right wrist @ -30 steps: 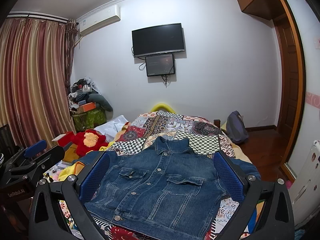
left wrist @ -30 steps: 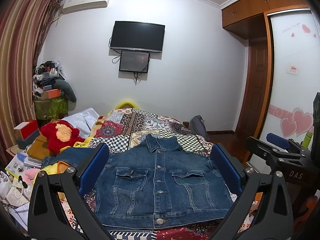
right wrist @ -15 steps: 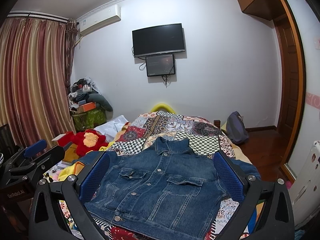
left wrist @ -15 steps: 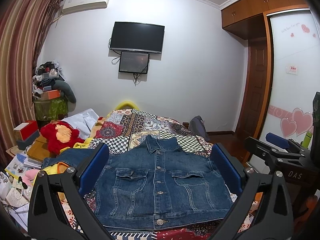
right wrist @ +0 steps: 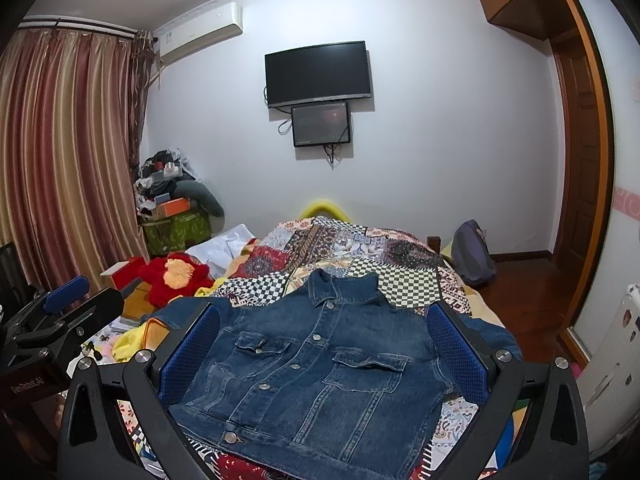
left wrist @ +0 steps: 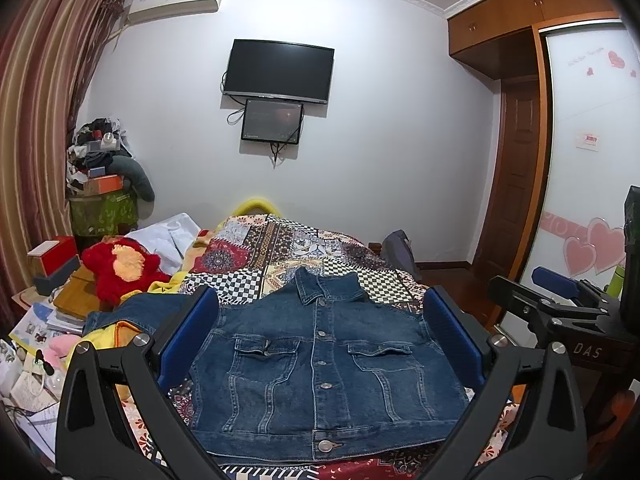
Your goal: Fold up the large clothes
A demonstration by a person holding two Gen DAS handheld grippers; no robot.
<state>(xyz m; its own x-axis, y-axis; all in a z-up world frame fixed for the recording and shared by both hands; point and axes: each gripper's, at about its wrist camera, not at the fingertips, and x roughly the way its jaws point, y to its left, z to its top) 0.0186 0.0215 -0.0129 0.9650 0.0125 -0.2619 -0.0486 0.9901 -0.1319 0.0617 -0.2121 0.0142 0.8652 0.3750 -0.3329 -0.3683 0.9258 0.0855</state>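
Bedroom with a wall television, and below it a bed under a patchwork quilt (left wrist: 280,240). On the quilt lies a denim jacket (left wrist: 324,360), front up, buttoned, collar toward the television, hem toward me, so its long axis runs away from both tongs. I hold the left gripper (left wrist: 320,344) and right gripper (right wrist: 324,356) above the hem, each spread wide and empty. The jacket sits squarer to my left gripper.

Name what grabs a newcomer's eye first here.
The denim jacket lies buttoned and front-up on the patchwork bed cover, framed by the open left claw. Behind it a black TV hangs on the wall, and a red plush toy sits left of the bed.
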